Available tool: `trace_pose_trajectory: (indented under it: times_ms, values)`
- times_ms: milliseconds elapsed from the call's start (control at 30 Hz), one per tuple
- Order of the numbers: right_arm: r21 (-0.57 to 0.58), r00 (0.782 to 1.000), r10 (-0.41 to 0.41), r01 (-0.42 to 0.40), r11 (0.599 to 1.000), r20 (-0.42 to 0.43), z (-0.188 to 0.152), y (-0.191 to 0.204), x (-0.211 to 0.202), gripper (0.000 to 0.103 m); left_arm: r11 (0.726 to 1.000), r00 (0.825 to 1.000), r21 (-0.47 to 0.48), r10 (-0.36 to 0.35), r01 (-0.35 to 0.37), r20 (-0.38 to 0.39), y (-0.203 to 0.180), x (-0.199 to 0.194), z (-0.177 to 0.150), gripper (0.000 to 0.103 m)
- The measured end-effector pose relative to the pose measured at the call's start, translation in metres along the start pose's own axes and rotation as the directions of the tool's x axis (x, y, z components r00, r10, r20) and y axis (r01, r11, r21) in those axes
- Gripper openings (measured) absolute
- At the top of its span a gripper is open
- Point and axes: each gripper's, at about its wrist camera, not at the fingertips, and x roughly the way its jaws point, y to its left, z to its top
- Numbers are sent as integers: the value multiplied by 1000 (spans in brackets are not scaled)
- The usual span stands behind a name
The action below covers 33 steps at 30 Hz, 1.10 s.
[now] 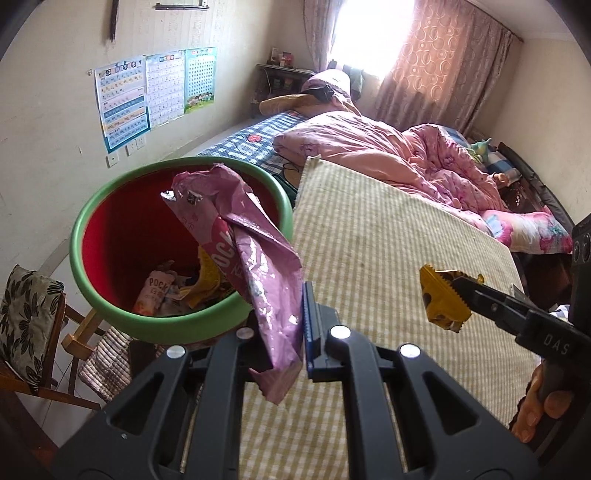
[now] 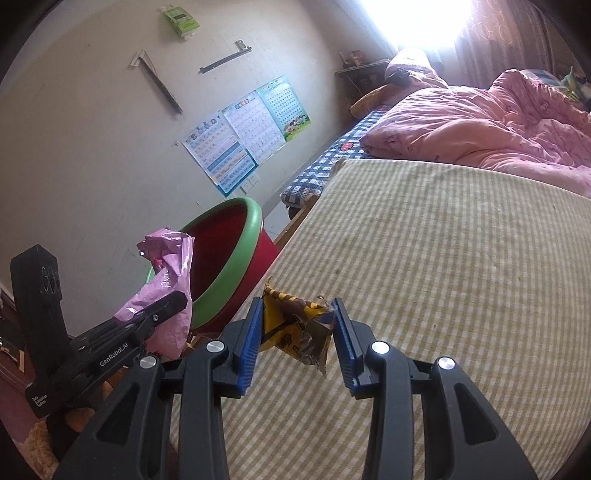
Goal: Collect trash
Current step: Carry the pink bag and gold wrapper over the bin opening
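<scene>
Beside the bin (image 1: 110, 206), left gripper (image 1: 291, 332) clamps pink wrapper (image 1: 258, 266), angled downward.

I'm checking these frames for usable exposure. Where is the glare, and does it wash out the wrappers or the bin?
Left wrist view: the window is blown out white, yet the pink wrapper and red bin stay readable. Right wrist view: window glare bleaches the top edge; the yellow wrapper is sharp. Both show fisheye bending and dark corners.

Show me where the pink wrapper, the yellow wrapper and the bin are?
pink Pocky wrapper (image 1: 258, 266), left wrist view, on its creased middle.
yellow snack wrapper (image 2: 295, 332), right wrist view, on its crumpled middle.
red trash bin (image 1: 173, 325), left wrist view, on its green rim.
</scene>
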Motion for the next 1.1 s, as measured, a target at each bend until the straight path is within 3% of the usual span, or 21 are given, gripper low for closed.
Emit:
trace_pose_trajectory:
  times_ms: [500, 1100]
  values:
    - [-16, 1000, -3, 3, 1000, 17, -2, 19, 5, 37, 1000, 1000, 7, 7, -8, 16, 15, -6, -1, 9]
    - [-38, 1000, 10, -10, 999, 2, 5, 50, 39, 38, 999, 999, -16, 31, -31, 17, 63, -3, 5, 9]
